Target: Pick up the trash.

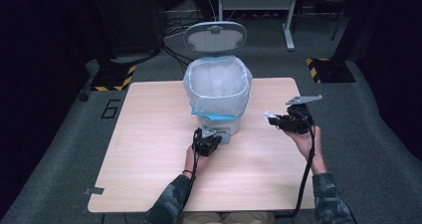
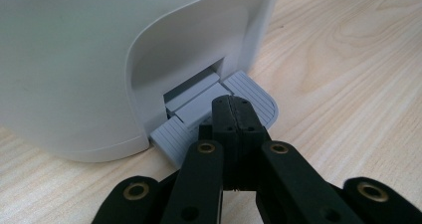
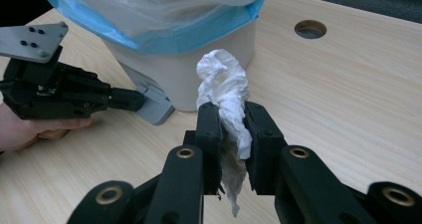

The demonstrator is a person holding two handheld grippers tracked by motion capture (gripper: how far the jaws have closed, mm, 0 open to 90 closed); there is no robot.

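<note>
We note the left gripper [image 2: 234, 115], jaws pressed together, on the pedal [image 2: 259, 98]; bin [image 1: 217, 92] lid [image 1: 215, 37] is up. The right gripper [image 3: 233, 129] pinches a tissue [image 3: 224, 84], not yet dropped in.

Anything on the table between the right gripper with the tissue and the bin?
Nothing: bare wood separates the right gripper, shut on the tissue, from the bin, as the high view and right gripper view show.

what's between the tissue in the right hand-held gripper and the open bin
Nothing visible. The bin stands with its lid up, its pedal under the shut left hand-held gripper. The tissue sits clamped in the right hand-held gripper, with bare table between it and the bin.
</note>
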